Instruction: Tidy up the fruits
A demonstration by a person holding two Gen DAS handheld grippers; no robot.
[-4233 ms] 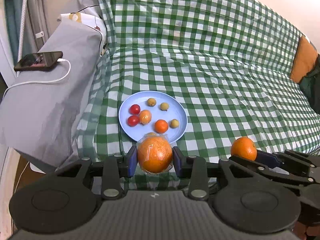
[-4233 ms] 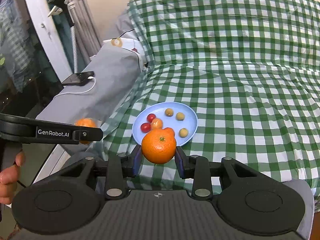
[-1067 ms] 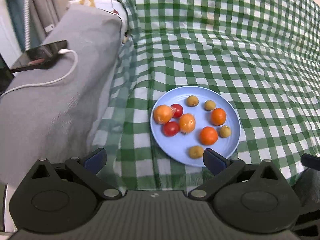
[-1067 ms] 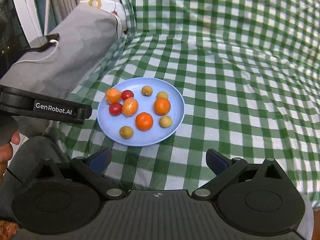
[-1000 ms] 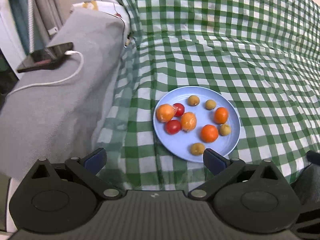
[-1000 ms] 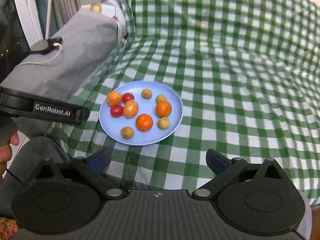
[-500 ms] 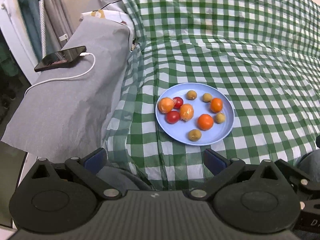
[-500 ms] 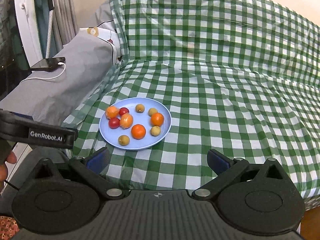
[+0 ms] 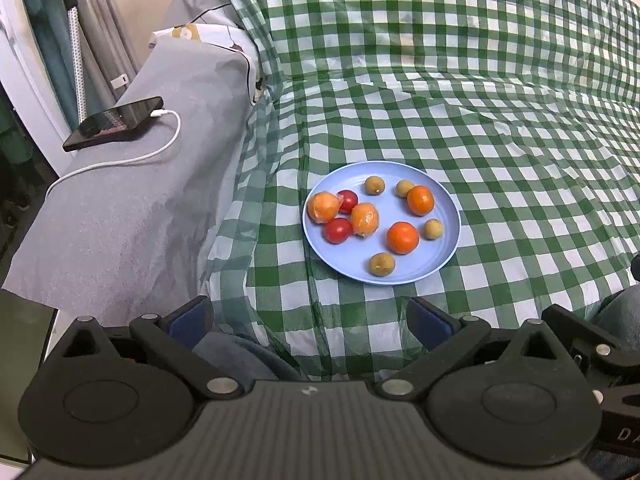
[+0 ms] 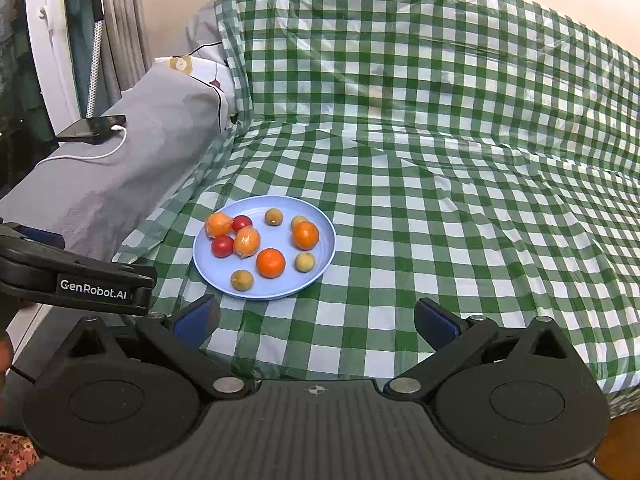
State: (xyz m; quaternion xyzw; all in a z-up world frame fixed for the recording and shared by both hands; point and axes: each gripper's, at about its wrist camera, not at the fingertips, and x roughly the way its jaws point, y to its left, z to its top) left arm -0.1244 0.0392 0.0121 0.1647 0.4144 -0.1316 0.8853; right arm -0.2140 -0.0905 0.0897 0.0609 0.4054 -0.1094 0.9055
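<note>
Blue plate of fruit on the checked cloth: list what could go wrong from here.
1. The round blue plate sits on a wrinkled green-and-white checked plastic cloth near the seat's front edge; a nudge could slide it off.
2. The loose round fruits, such as the bare orange, may roll off the shallow rim.
3. The two plastic-wrapped oranges may slip from any grip.

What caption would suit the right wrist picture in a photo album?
Open right hand-held gripper faces a round blue plate of oranges, red tomatoes and small brown fruits on a green checked cloth.
</note>
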